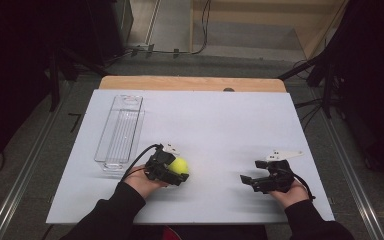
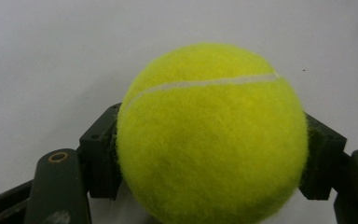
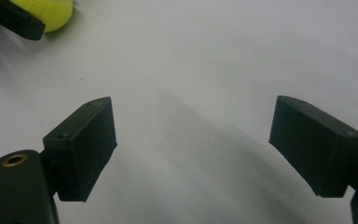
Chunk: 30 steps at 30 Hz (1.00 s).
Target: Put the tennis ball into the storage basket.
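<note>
On my far left a clear plastic bin point(image 1: 119, 131) stands on the white board point(image 1: 220, 120), long and narrow, running away from me, just beyond and left of my left hand. Next comes my left gripper point(image 1: 176, 170), lying low near the front of the board and pointing right; its jaws are pinching the yellow tennis ball point(image 1: 180, 165), one pad on each side. In the left gripper view the tennis ball point(image 2: 212, 135) sits squarely between the two black pads, its white seam curving across the top, the board beneath it. Well apart to the right, my right gripper point(image 1: 248, 180) rests near the front edge, pointing left toward the ball. Its jaws are spread wide with bare board between them, as the right gripper view shows.
</note>
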Each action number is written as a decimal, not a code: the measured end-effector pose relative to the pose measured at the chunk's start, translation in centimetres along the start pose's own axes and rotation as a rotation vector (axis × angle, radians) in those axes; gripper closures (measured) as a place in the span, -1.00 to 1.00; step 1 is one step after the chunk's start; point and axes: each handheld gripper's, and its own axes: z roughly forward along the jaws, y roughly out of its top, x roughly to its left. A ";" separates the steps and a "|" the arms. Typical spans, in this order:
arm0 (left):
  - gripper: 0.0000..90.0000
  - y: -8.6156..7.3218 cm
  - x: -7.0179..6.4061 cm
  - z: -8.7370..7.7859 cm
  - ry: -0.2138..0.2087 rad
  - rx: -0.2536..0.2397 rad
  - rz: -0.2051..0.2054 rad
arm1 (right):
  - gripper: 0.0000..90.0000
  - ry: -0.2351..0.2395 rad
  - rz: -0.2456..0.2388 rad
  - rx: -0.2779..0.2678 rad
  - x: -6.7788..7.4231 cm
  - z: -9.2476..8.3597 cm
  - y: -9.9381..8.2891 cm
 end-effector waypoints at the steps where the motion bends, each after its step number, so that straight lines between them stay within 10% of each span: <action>1: -0.41 0.0 0.0 0.0 -0.001 -0.004 -0.006 | -0.72 0.000 -0.001 0.000 0.0 0.0 0.0; 15: -0.41 0.2 0.6 -0.8 -0.066 -0.038 -0.025 | -0.72 0.003 0.002 -0.001 -0.1 0.0 0.0; 30: -0.41 0.4 1.0 -3.1 -0.047 -0.063 -0.012 | -0.72 0.003 -0.001 -0.005 0.0 0.0 0.0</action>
